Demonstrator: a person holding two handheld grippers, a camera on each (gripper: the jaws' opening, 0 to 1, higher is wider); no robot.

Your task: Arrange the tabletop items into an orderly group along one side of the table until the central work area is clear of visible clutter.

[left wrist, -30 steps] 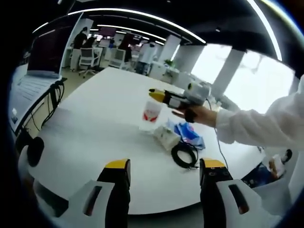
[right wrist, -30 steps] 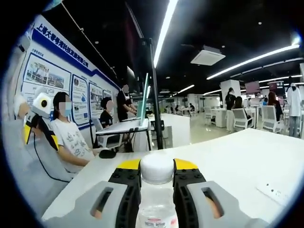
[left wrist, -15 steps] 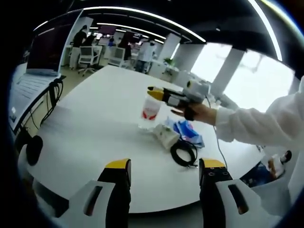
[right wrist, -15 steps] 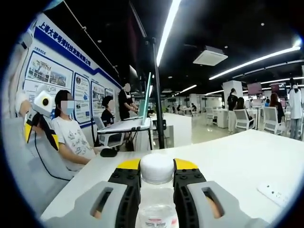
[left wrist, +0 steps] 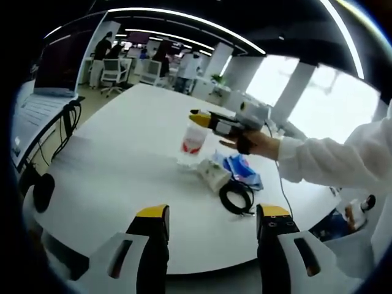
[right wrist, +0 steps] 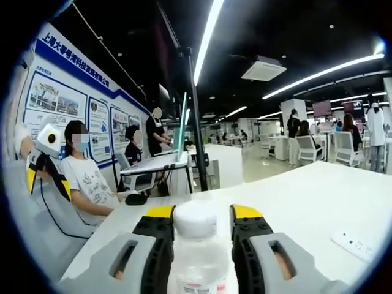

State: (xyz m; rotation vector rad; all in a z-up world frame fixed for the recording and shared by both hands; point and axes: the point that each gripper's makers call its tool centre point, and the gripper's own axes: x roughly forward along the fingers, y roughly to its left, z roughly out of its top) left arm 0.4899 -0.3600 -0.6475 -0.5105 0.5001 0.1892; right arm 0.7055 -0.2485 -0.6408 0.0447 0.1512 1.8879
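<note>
Fingers (right wrist: 160, 245) of right gripper (right wrist: 203, 215) are being spread just off the bottle (right wrist: 197, 254), standing w/ clutter nr table's (left wrist: 122, 159) right edge; left gripper (left wrist: 211, 214) is being held released.

Right hand-held gripper (right wrist: 202, 236) jaws flank white-capped bottle (right wrist: 199, 254); white table (right wrist: 306, 202) beyond.

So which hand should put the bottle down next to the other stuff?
The right tool: its jaws already flank the bottle, just by the cable and blue cloth. The left tool hangs open, well short of the pile.
</note>
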